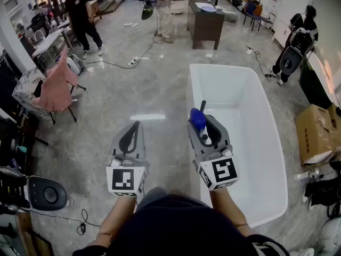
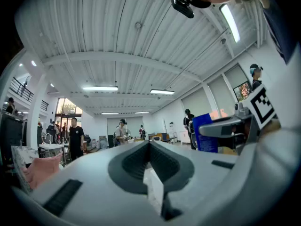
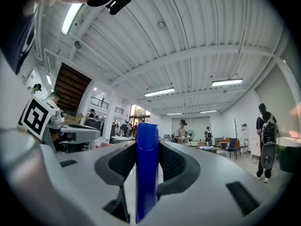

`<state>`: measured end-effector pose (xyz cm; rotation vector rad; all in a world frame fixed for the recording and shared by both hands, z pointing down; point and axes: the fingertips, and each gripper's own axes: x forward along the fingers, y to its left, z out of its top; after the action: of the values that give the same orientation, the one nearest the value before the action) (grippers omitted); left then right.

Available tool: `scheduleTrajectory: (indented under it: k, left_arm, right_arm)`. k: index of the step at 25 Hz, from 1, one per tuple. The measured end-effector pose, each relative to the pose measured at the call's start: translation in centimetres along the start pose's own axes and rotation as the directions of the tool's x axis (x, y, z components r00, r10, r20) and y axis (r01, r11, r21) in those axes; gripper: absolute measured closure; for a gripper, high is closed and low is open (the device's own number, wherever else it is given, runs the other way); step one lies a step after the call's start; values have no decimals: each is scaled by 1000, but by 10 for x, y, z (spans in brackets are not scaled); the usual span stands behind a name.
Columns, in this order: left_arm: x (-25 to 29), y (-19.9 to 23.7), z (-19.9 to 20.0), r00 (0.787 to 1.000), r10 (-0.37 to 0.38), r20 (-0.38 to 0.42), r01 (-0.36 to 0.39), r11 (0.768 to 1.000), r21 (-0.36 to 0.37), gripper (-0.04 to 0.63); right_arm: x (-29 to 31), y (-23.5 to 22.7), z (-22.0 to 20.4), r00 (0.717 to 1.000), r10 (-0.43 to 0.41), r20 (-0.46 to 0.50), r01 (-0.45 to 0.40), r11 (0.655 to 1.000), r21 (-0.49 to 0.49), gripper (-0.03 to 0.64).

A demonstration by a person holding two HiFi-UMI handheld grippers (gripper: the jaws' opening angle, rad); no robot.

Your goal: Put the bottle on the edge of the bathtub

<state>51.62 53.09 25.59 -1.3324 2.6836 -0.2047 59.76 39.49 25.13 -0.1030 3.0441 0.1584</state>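
Note:
A blue bottle (image 1: 197, 119) stands upright between the jaws of my right gripper (image 1: 205, 124), which is shut on it. That gripper hangs over the near left rim of the white bathtub (image 1: 245, 116). In the right gripper view the blue bottle (image 3: 147, 168) fills the gap between the pads of the right gripper (image 3: 147, 147). My left gripper (image 1: 131, 137) hovers over the marble floor, left of the tub, shut with nothing in it. In the left gripper view the left gripper (image 2: 149, 144) has its tips meeting, and the blue bottle (image 2: 206, 133) shows at the right.
Right of the tub lies a cardboard box (image 1: 317, 132). A chair draped in pink cloth (image 1: 56, 87) stands at the left, a dark desk (image 1: 205, 20) beyond the tub. Cables (image 1: 128, 63) cross the floor. Several people stand at the far end.

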Motion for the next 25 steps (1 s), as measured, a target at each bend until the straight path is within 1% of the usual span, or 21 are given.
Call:
scheduleTrajectory:
  k: [2, 5, 8, 11, 15, 19, 21, 23, 25]
  left_arm:
    - [6, -12, 1, 1000, -13, -5, 13, 1000, 7, 597]
    - [13, -26, 2, 999, -30, -15, 30, 1000, -10, 597]
    - [16, -19, -8, 999, -23, -36, 21, 999, -29, 597]
    - [19, 4, -27, 998, -2, -62, 0, 1000, -30, 597]
    - [43, 36, -51, 998, 16, -59, -17, 1000, -15, 597]
    - [84, 66, -58, 998, 20, -66, -23, 999, -40, 597]
    - [109, 88, -59, 998, 27, -64, -30, 998, -52, 597]
    - [134, 115, -61, 998, 31, -56, -34, 998, -48, 597]
    - [160, 144, -63, 999, 20, -41, -21, 999, -30, 597]
  right_arm:
    - [-2, -7, -2, 1000, -2, 2, 2, 1000, 4, 457]
    - [-1, -17, -7, 1000, 0, -3, 0, 1000, 15, 457]
    - [11, -16, -15, 1000, 13, -12, -13, 999, 31, 457]
    - [32, -6, -24, 999, 32, -12, -31, 999, 38, 457]
    - [73, -5, -39, 998, 50, -28, -49, 998, 49, 457]
    - [126, -14, -47, 998, 59, -39, -57, 997, 51, 457]
    - [159, -18, -48, 997, 60, -39, -58, 997, 47, 457]
    - [196, -20, -48, 998, 57, -38, -56, 997, 45, 457]
    - [233, -21, -46, 998, 48, -35, -47, 998, 44, 457]
